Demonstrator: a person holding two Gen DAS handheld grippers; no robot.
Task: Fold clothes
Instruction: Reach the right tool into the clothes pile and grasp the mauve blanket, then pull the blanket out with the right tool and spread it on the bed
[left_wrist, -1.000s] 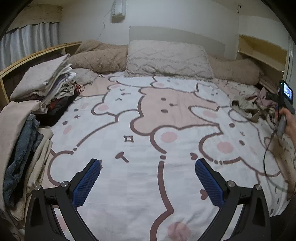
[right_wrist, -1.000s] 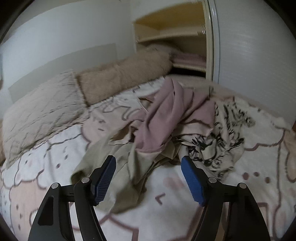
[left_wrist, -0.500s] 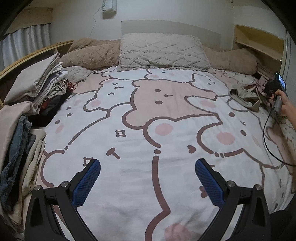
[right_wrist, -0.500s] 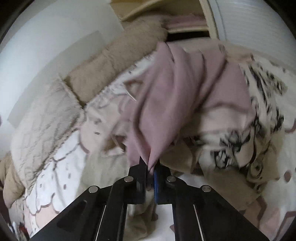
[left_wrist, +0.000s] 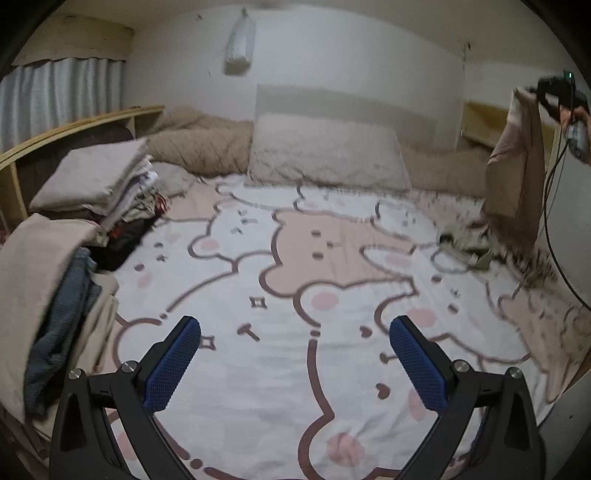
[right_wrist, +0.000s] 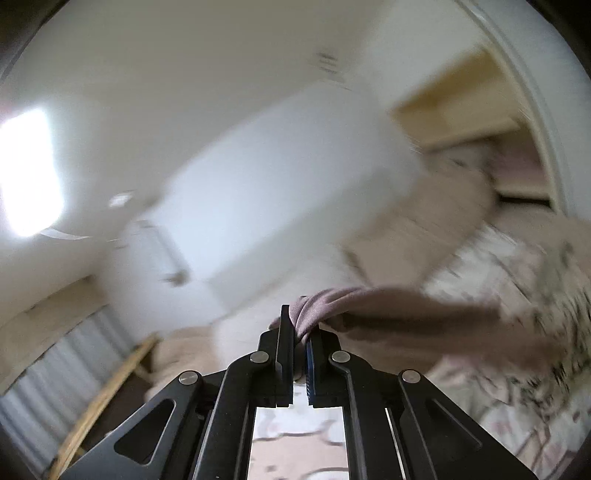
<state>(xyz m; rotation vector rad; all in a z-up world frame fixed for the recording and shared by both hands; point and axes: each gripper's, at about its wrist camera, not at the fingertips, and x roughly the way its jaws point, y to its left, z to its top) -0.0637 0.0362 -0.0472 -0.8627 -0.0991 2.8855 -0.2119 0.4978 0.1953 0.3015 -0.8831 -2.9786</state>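
Observation:
My right gripper (right_wrist: 300, 334) is shut on a mauve-pink garment (right_wrist: 388, 317) and holds it high in the air; the cloth trails to the right, blurred by motion. In the left wrist view the same garment (left_wrist: 513, 173) hangs from the right gripper (left_wrist: 543, 96) at the upper right, its lower end near the bed. My left gripper (left_wrist: 295, 354) is open and empty, low over the bear-print bedspread (left_wrist: 295, 280). A heap of unfolded clothes (left_wrist: 469, 245) lies on the right side of the bed.
Stacks of folded clothes (left_wrist: 99, 184) and more cloth (left_wrist: 48, 288) line the left side of the bed. Pillows (left_wrist: 325, 155) lie at the headboard. A wooden shelf (left_wrist: 484, 122) is at the right, a curtain (left_wrist: 55, 96) at the left. A cable (left_wrist: 554, 236) hangs from the right gripper.
My right gripper closed on the mauve garment and lifted it high off the heap, tilting upward. My left gripper stayed open over the bedspread and tilted up slightly.

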